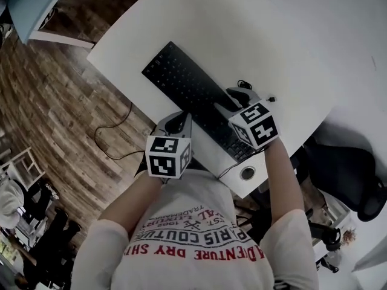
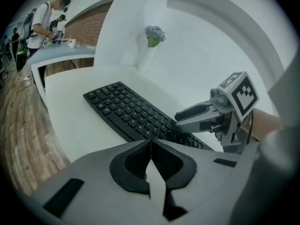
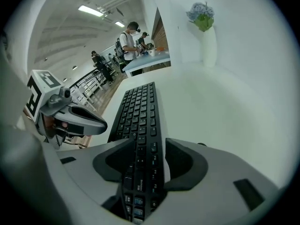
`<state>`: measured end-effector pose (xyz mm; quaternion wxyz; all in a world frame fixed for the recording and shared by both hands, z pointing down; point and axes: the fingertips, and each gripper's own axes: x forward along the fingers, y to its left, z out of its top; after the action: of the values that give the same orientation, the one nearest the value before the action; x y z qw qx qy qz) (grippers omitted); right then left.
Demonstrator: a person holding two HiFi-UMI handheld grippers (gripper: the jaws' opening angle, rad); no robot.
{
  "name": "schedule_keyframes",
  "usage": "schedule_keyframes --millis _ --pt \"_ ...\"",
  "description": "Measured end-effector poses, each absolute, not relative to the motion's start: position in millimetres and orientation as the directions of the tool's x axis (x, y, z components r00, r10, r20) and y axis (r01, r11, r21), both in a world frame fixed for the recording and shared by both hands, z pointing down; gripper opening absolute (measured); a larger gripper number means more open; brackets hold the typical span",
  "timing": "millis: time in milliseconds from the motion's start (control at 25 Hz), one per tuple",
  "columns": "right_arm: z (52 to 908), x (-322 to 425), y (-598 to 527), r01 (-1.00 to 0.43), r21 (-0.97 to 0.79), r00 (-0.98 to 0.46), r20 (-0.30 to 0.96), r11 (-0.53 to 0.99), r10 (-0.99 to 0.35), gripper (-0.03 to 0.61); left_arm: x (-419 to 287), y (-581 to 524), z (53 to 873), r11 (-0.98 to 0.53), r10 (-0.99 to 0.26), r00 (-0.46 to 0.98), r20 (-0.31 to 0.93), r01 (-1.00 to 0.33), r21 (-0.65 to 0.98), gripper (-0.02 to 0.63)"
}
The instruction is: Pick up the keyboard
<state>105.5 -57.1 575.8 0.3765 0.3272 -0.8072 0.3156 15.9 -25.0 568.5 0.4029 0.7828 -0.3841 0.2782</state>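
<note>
A black keyboard (image 1: 187, 92) lies diagonally on the white table (image 1: 242, 35). My right gripper (image 1: 233, 98) hangs over its near right end, jaws open. In the right gripper view (image 3: 150, 142) the keyboard (image 3: 140, 121) shows through the gap between the jaws, and the pads do not press on it. My left gripper (image 1: 178, 121) is at the table's near edge, just left of the keyboard, and is shut with nothing in it (image 2: 151, 144). In the left gripper view the keyboard (image 2: 131, 114) runs ahead of it, with the right gripper (image 2: 192, 116) above its near end.
A white vase of flowers (image 2: 151, 46) stands at the table's far side. A cable (image 1: 115, 132) trails over the wood floor at left. A black chair (image 1: 351, 174) stands at right. A round grommet (image 1: 247, 173) sits near the table corner. People stand at a far counter (image 3: 131, 36).
</note>
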Motion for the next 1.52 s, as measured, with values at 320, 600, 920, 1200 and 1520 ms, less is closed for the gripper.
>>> schedule_keyframes --millis 320,600,920,1200,1520 --pt "595 102 -54 -0.664 -0.408 -0.569 0.819 0.627 -0.070 0.206 18 -13 586 -0.355 -0.322 0.569 0.756 -0.813 0.461 0.028" --pt "600 101 -51 -0.612 -0.495 -0.607 0.794 0.617 0.035 0.202 21 -12 593 -0.360 -0.297 0.580 0.758 -0.804 0.474 0.028" --pt "600 100 -51 -0.618 -0.487 -0.546 0.831 0.617 0.109 0.187 21 -12 595 -0.368 -0.286 0.585 0.759 -0.798 0.477 0.028" --pt "583 98 -51 -0.659 -0.336 -0.456 0.890 0.673 -0.002 0.184 20 -7 595 -0.355 -0.260 0.621 0.740 -0.774 0.524 0.029" --pt "573 95 -48 -0.667 -0.247 -0.426 0.901 0.703 -0.088 0.184 23 5 593 -0.211 -0.205 0.699 0.685 -0.715 0.666 0.218"
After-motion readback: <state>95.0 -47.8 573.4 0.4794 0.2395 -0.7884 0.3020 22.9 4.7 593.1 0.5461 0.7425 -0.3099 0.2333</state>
